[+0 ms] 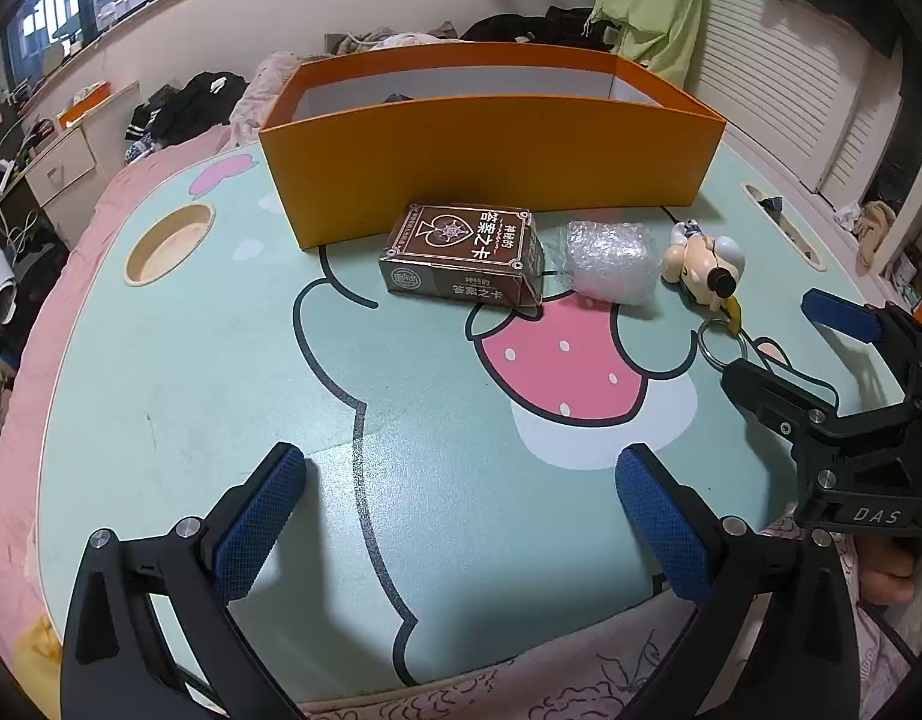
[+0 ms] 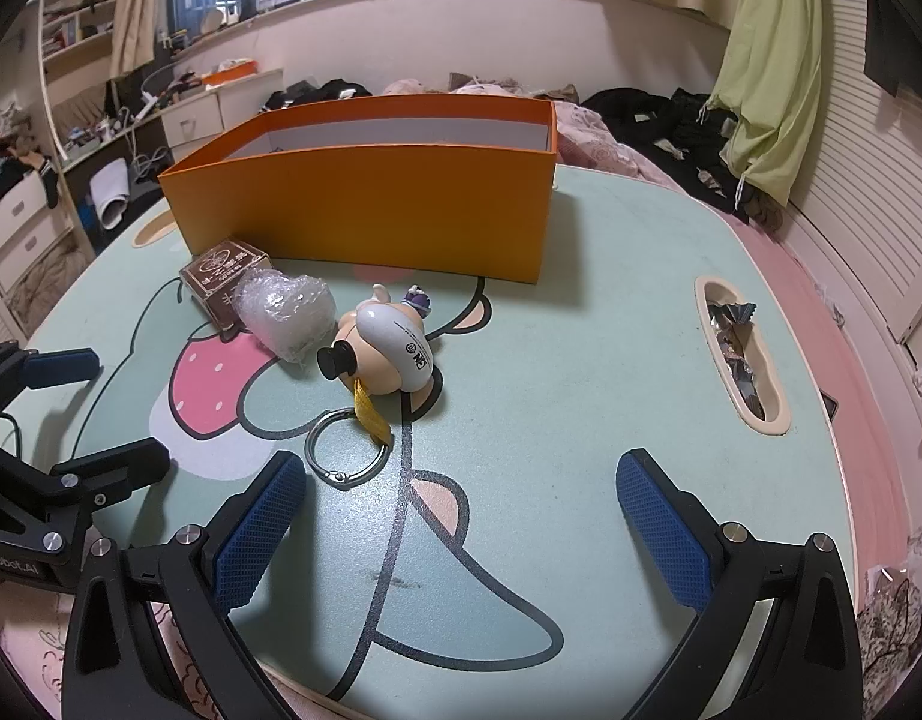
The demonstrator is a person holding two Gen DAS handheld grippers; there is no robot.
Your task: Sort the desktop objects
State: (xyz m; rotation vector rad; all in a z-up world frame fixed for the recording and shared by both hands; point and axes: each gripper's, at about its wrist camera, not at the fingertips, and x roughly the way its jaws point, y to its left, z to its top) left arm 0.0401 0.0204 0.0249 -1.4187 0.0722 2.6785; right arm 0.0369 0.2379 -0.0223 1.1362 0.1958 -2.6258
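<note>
An orange box (image 1: 490,162) (image 2: 365,210) stands open-topped at the back of the mint cartoon table (image 1: 191,360) (image 2: 580,360). In front of it lie a brown card box (image 1: 463,255) (image 2: 218,279), a bubble-wrap bundle (image 1: 604,258) (image 2: 287,309) and a toy figure keychain (image 1: 703,267) (image 2: 386,351) with a metal ring (image 1: 721,345) (image 2: 348,450). My left gripper (image 1: 461,510) is open over bare table, well short of the card box. My right gripper (image 2: 461,516) is open too, its left finger pad (image 2: 257,534) just below the ring. Each gripper shows in the other's view: the right one (image 1: 802,342), the left one (image 2: 107,408).
The table has a round cup recess (image 1: 170,240) at the left and an oval slot (image 2: 739,354) with wrappers at the right. Pink bedding surrounds the table; clothes, drawers (image 2: 17,228) and a window lie beyond. A hand (image 1: 886,570) holds the right gripper.
</note>
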